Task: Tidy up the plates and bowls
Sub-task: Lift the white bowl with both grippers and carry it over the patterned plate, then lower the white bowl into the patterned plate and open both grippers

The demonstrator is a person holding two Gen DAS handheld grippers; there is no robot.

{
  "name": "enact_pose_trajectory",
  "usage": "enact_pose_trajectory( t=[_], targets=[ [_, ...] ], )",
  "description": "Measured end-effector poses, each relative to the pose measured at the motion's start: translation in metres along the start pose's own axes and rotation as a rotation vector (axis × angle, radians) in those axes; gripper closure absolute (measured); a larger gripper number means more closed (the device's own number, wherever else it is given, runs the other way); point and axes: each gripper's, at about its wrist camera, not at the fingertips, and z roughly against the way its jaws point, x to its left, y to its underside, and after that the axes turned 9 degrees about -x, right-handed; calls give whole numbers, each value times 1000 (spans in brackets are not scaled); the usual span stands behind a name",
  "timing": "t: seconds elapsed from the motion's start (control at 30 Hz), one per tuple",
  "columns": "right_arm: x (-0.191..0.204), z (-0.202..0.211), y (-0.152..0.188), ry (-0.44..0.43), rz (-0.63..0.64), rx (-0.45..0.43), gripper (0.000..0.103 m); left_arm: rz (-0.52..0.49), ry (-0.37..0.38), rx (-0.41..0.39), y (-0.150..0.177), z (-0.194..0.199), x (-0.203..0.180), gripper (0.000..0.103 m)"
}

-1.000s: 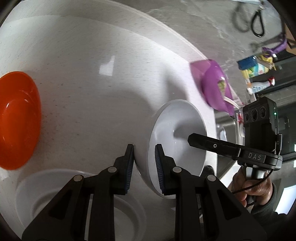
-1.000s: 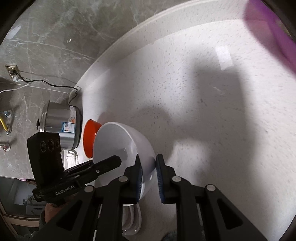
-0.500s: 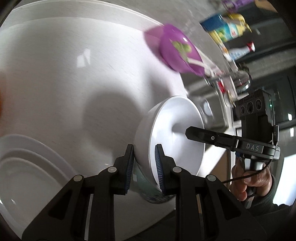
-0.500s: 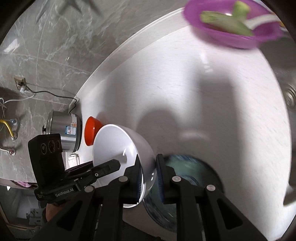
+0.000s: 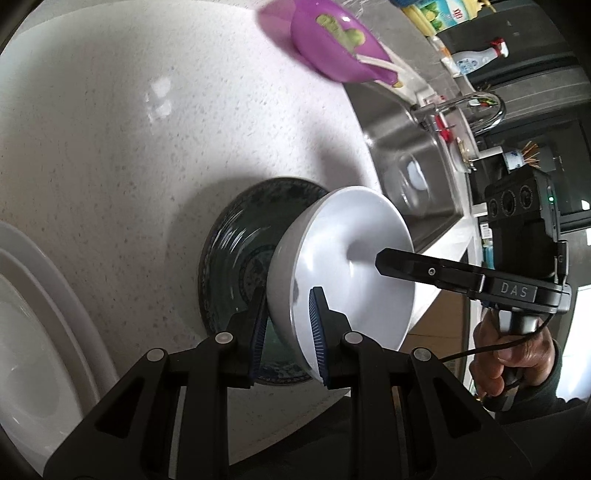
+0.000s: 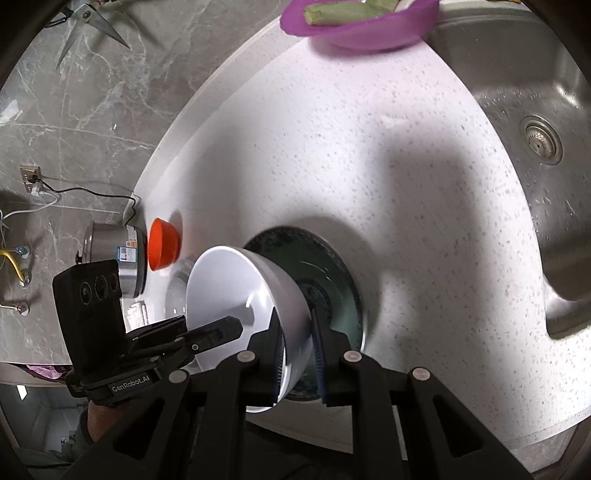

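Observation:
A white bowl (image 5: pixel 351 269) is held between both grippers, tilted on its side above a dark green patterned plate (image 5: pixel 236 254) on the white counter. My left gripper (image 5: pixel 288 325) is shut on the bowl's rim, one finger inside and one outside. My right gripper (image 6: pixel 299 347) is shut on the opposite rim of the white bowl (image 6: pixel 229 288), which partly hides the dark plate (image 6: pixel 328 273). White plates (image 5: pixel 33 332) lie stacked at the left. An orange bowl (image 6: pixel 162 243) sits far back.
A purple bowl with greens (image 5: pixel 332 48) (image 6: pixel 354 22) stands at the counter's back. A steel sink (image 6: pixel 532 147) lies to the right, with a tap (image 5: pixel 465 107). A steel pot (image 6: pixel 114 251) stands beside the orange bowl. The counter's front edge (image 6: pixel 443 428) is close.
Both grippers carried the white bowl to the right, away from the orange bowl and white plates. The dark plate has come into view beneath it and the sink now shows.

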Motion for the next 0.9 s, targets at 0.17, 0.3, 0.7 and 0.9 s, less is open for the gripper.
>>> enact_pose_trajectory(
  t=[0.17, 0.3, 0.7, 0.9],
  targets=[
    [-4, -12, 2, 12, 22, 22, 86, 14, -32, 10, 0, -14, 12, 82],
    [-1, -20, 3, 39, 61, 34, 86, 14, -53, 20, 2, -26, 16, 82],
    [10, -29, 11, 149, 187, 17, 90, -21, -87, -12, -5, -34, 11, 66],
    [15, -33, 9, 212, 240, 17, 95, -45, -51, -54, -10, -26, 0, 43]
  ],
)
